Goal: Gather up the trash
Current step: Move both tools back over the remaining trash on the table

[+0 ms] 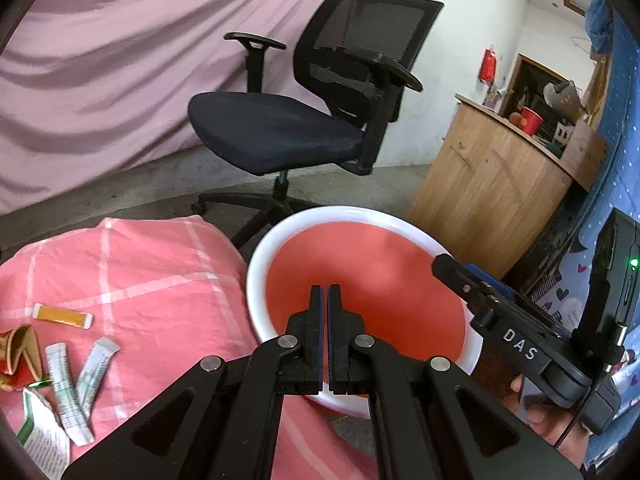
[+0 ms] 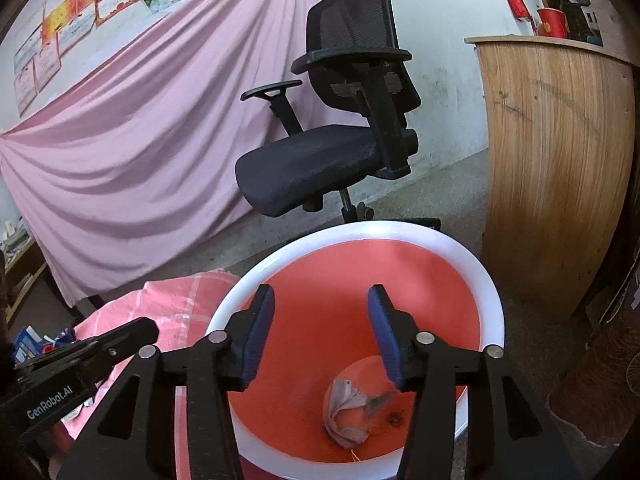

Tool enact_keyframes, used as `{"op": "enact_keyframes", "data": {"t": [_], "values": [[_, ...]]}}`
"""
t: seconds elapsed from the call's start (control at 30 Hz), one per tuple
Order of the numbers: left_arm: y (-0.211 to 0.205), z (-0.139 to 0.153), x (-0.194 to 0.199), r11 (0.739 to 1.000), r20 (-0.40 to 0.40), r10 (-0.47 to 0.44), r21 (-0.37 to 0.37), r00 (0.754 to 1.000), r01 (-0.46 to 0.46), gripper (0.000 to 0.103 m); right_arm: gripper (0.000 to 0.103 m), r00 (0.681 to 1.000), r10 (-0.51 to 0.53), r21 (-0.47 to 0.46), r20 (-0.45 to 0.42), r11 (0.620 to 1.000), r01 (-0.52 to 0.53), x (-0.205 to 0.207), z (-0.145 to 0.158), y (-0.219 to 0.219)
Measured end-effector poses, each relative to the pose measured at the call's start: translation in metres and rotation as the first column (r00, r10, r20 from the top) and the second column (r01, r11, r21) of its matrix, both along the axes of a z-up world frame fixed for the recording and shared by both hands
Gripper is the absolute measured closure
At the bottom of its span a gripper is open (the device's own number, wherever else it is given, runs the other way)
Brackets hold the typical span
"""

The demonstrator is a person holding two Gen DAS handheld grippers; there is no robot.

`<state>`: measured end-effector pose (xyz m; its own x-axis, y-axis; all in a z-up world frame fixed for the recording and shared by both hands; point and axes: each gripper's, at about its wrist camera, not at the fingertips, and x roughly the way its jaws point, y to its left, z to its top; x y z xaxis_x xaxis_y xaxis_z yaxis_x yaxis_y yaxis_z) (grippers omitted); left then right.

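A red bin with a white rim [image 1: 256,264] stands beside the pink checked bedding [image 1: 140,264]. My left gripper [image 1: 325,292] is shut and empty above the bin's near side. Trash lies on the bedding at the left: an orange sachet [image 1: 62,315], two white-green sachets [image 1: 80,384], a red crumpled wrapper [image 1: 18,356] and a torn green-white packet [image 1: 40,436]. My right gripper [image 2: 322,300] is open and empty over the bin [image 2: 494,300]; a crumpled grey wrapper [image 2: 346,412] lies at the bin's bottom. The right gripper's body shows in the left wrist view [image 1: 520,344].
A black office chair [image 1: 304,128] stands behind the bin on the concrete floor. A wooden counter [image 1: 492,184] with a red cup [image 1: 531,120] is at the right. A pink sheet [image 1: 100,60] hangs along the back wall.
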<state>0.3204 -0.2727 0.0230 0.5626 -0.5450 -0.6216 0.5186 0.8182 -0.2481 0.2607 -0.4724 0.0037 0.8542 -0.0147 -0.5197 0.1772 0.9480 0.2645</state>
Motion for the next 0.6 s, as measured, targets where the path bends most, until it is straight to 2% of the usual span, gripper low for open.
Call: {"op": "enact_keyframes", "data": {"t": [0.13, 0.2, 0.27, 0.33, 0.47, 0.6], "values": [[0.013, 0.006, -0.005, 0.999, 0.028, 0.039, 0.002, 0.999, -0.039, 0.102, 0.047, 1.000, -0.002, -0.013, 0.025, 1.000, 0.002, -0.003, 0.006, 0.004], [0.017, 0.009, -0.008, 0.998, 0.043, 0.057, 0.000, 0.997, -0.057, 0.098, 0.035, 0.999, -0.002, -0.023, 0.046, 1.000, 0.003, -0.005, 0.010, 0.007], [0.025, 0.014, -0.013, 0.996, 0.065, 0.084, -0.006, 0.994, -0.084, 0.087, 0.032, 0.997, -0.002, -0.026, 0.072, 1.000, 0.004, -0.008, 0.015, 0.009], [0.035, 0.019, -0.019, 0.993, 0.098, 0.121, -0.017, 0.988, -0.120, 0.068, 0.030, 0.995, 0.001, -0.038, 0.102, 0.999, 0.002, -0.011, 0.021, 0.014], [0.052, 0.030, -0.031, 0.984, 0.166, 0.178, -0.020, 0.970, -0.177, 0.063, 0.020, 0.987, 0.014, -0.063, 0.161, 0.998, -0.004, -0.017, 0.031, 0.025], [0.070, 0.039, -0.039, 0.970, 0.215, 0.241, -0.030, 0.946, -0.241, 0.043, 0.009, 0.974, 0.030, -0.090, 0.226, 0.996, -0.010, -0.026, 0.042, 0.037]]}}
